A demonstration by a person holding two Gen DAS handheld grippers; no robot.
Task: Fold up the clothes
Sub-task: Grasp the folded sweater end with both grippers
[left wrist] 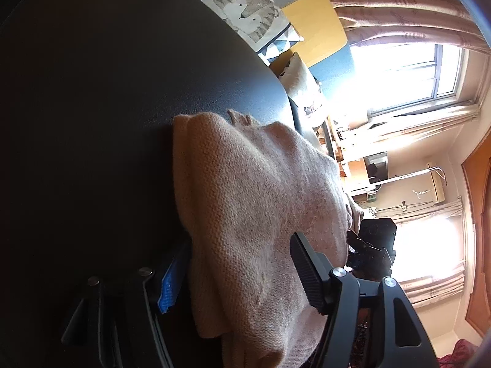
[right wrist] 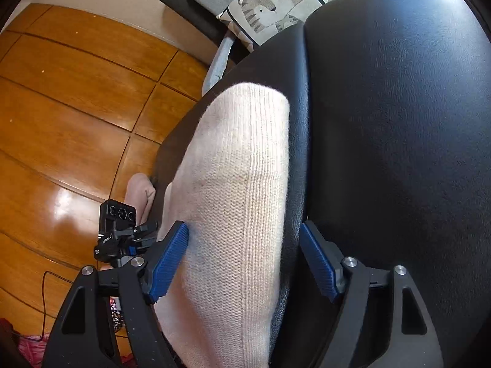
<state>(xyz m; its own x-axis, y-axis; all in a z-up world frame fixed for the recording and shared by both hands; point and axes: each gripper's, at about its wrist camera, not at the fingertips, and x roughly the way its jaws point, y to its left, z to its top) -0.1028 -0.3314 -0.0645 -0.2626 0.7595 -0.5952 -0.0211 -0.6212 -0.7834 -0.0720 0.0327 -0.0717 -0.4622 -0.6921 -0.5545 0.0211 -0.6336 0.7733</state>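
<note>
Knitwear in a pale pink-beige wool, a sweater (left wrist: 257,214), is draped over the edge of a black leather seat (left wrist: 107,92), and every other thing is placed here in relation to that seat. In the left wrist view the sweater is seen bunched on the seat's dark surface, with part of it hanging past the seat's edge toward the room side. The left gripper (left wrist: 239,276) is spread wide around the fabric: one blue-padded finger (left wrist: 172,282) is pressed between the cloth and the seat, while the other black ribbed finger lies on top of the knit on the far side. The cloth is straddled rather than pinched, so the jaws are taken to be open, though shadow on the seat side makes the contact hard to judge.

In the right wrist view a ribbed fold of the same sweater (right wrist: 239,199) is laid along the seat's (right wrist: 399,122) outer cushion, beside the seam, with a sleeve end dropping below the seat toward the wooden floor (right wrist: 61,107). The right gripper (right wrist: 245,260) is held with its jaws apart; one blue pad (right wrist: 168,263) touches the fabric's floor-side edge, and the other pad rests on the bare leather just beside the knit. The other gripper's camera body (right wrist: 118,214) is seen off the seat's edge, over the floor. Beyond the seat's far end a cushion printed with tigers (right wrist: 270,3) is propped.
</note>
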